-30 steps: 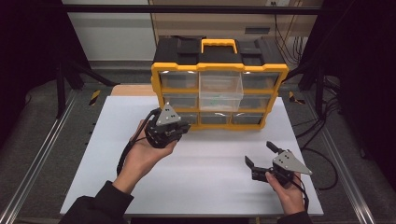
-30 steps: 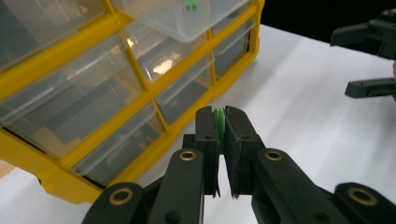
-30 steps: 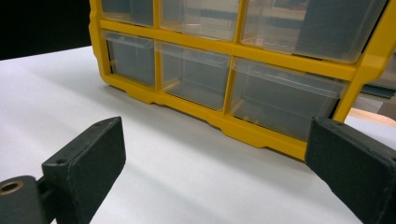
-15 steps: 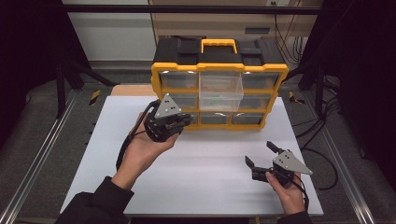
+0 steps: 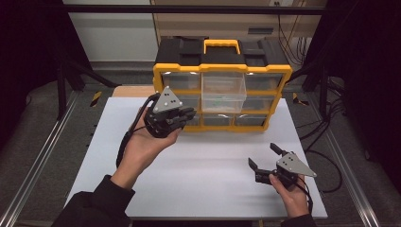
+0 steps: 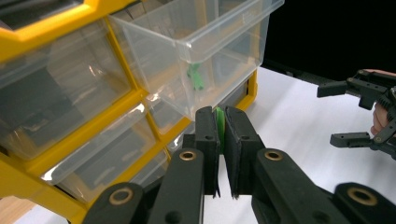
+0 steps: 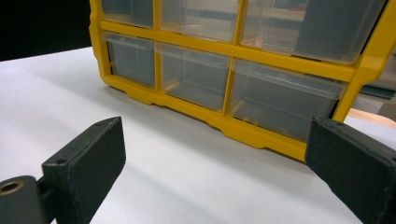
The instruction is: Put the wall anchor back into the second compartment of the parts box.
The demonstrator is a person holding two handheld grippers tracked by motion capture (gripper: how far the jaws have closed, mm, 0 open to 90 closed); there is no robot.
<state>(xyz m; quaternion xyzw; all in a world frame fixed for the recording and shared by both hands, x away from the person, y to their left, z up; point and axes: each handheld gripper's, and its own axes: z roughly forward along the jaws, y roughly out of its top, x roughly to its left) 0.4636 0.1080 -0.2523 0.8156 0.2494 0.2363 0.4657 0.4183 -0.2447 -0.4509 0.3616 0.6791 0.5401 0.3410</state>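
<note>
A yellow and black organizer (image 5: pixel 222 61) with clear drawers stands at the back of the white table. Its top middle drawer (image 5: pixel 223 90) is pulled out, and a small green piece (image 6: pixel 196 77) lies inside it. My left gripper (image 5: pixel 187 116) is raised in front of the organizer's left side, just below that drawer. Its jaws are shut on a thin green piece (image 6: pixel 218 122). Low over the table at the front right, my right gripper (image 5: pixel 265 156) stands open with nothing between its jaws. It faces the organizer's bottom row (image 7: pixel 196 74).
The white table top (image 5: pixel 203 165) spreads between both hands. Metal rails (image 5: pixel 38 161) run along the table's left and right sides. Cables hang at the back right.
My left gripper has risen with the green piece toward the pulled-out drawer. The right gripper has stayed in place.
</note>
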